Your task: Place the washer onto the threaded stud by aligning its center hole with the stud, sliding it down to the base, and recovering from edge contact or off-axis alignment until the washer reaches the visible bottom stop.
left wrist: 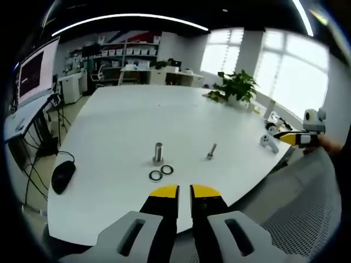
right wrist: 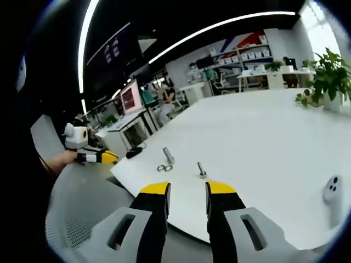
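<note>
Two dark washers (left wrist: 160,172) lie flat on the white tabletop (left wrist: 137,120), touching or just overlapping each other, directly in front of a thick upright metal cylinder (left wrist: 158,152) that stands on a round base. To the right of that cylinder, apart from it, a thinner threaded stud (left wrist: 211,151) stands on the tabletop, leaning slightly in the left gripper view; no washer sits on either post. In the right gripper view the same group appears near the tabletop's near edge: the washers (right wrist: 164,167) beside the cylinder (right wrist: 168,155), and the stud (right wrist: 202,169) nearer the camera. The left gripper (left wrist: 184,191) hangs just off the near edge of the tabletop, its yellow-tipped jaws only a narrow gap apart and holding nothing. The right gripper (right wrist: 188,189) also hovers off the tabletop edge, its jaws parted a little wider and empty. Each gripper shows in the other's view at the side, gripped by a hand (left wrist: 329,143). A black computer mouse (left wrist: 62,176) rests near the left edge of the tabletop, a white controller (left wrist: 269,143) lies toward the right edge, and a potted plant (left wrist: 237,87) stands at the far right. A grey mesh chair (right wrist: 82,203) sits below the right gripper.
</note>
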